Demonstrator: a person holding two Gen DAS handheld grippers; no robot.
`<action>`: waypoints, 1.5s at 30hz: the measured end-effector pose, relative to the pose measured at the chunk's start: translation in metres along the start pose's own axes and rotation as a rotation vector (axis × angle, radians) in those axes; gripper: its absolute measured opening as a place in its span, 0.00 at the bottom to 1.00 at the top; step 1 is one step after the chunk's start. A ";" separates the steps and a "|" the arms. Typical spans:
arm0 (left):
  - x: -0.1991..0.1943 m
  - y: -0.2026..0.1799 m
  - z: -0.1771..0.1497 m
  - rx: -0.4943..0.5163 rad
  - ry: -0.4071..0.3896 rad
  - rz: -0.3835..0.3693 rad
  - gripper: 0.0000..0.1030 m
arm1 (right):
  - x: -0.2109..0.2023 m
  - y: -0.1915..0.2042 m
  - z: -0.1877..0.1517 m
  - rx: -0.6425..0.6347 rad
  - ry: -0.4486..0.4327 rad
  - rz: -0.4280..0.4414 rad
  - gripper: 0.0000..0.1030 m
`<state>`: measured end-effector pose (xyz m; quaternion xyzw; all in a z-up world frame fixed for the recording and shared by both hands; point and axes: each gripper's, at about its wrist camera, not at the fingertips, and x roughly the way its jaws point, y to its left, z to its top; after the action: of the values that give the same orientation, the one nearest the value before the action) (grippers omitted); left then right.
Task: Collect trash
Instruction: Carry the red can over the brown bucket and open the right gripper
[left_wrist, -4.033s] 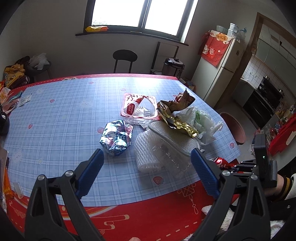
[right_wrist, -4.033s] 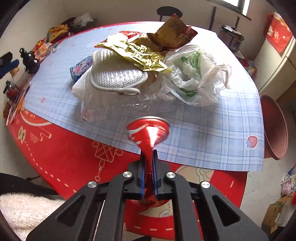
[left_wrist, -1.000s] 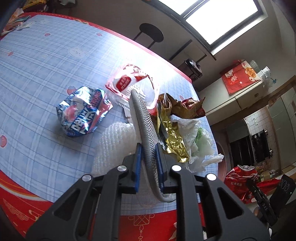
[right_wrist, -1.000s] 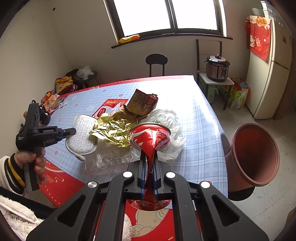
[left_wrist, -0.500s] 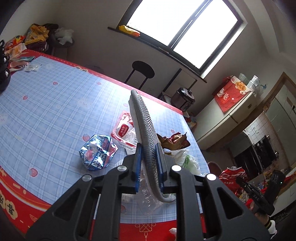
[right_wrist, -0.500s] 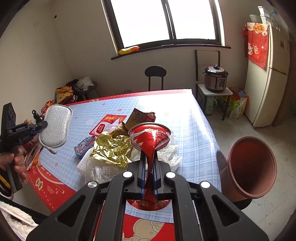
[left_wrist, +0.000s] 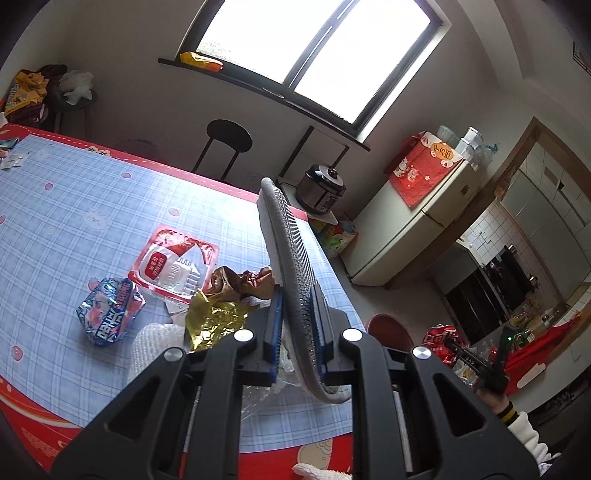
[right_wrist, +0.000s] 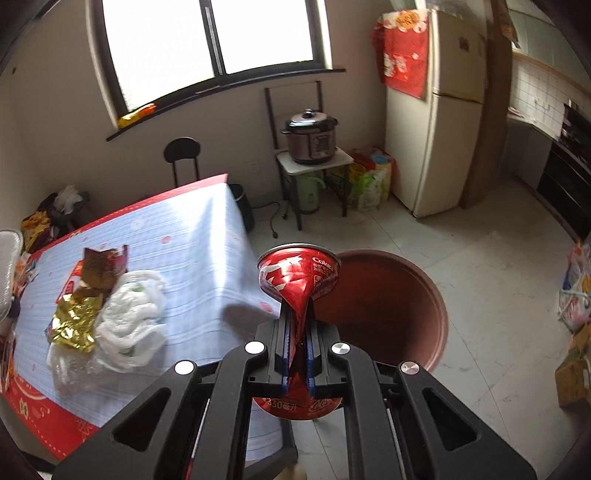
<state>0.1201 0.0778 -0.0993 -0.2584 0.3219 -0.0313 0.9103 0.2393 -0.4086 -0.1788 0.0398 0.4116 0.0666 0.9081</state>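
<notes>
My left gripper (left_wrist: 297, 295) is shut on a grey mesh insole (left_wrist: 291, 258) and holds it on edge above the table. My right gripper (right_wrist: 297, 317) is shut on a crushed red Coke can (right_wrist: 297, 273), held in the air beside the table, in front of the brown round trash bin (right_wrist: 391, 310) on the floor. Trash lies on the blue checked tablecloth (left_wrist: 74, 206): a red and white tray (left_wrist: 171, 264), a blue foil packet (left_wrist: 109, 312), a gold wrapper (left_wrist: 210, 321), a brown wrapper (left_wrist: 243, 282), and a white plastic bag (right_wrist: 127, 317).
A black stool (left_wrist: 227, 142) stands behind the table. A rice cooker (right_wrist: 312, 136) sits on a small stand by the fridge (right_wrist: 447, 110). Bags (right_wrist: 574, 291) lie on the floor at the right. The bin (left_wrist: 388, 330) also shows past the table edge.
The right gripper with the can swung right, away from the table toward the bin, which now looks larger and closer. The left gripper holding the insole turned right a little.
</notes>
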 end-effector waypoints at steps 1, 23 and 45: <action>0.004 -0.006 -0.002 -0.001 0.003 0.005 0.17 | 0.008 -0.013 0.002 0.014 0.010 -0.013 0.08; 0.074 -0.103 -0.021 0.093 0.063 -0.040 0.17 | -0.045 -0.062 0.044 -0.021 -0.213 -0.111 0.95; 0.240 -0.335 -0.064 0.396 0.230 -0.372 0.64 | -0.151 -0.157 -0.014 0.133 -0.293 -0.315 0.95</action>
<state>0.3078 -0.2937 -0.1136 -0.1253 0.3576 -0.2891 0.8791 0.1439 -0.5871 -0.0957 0.0438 0.2800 -0.1098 0.9527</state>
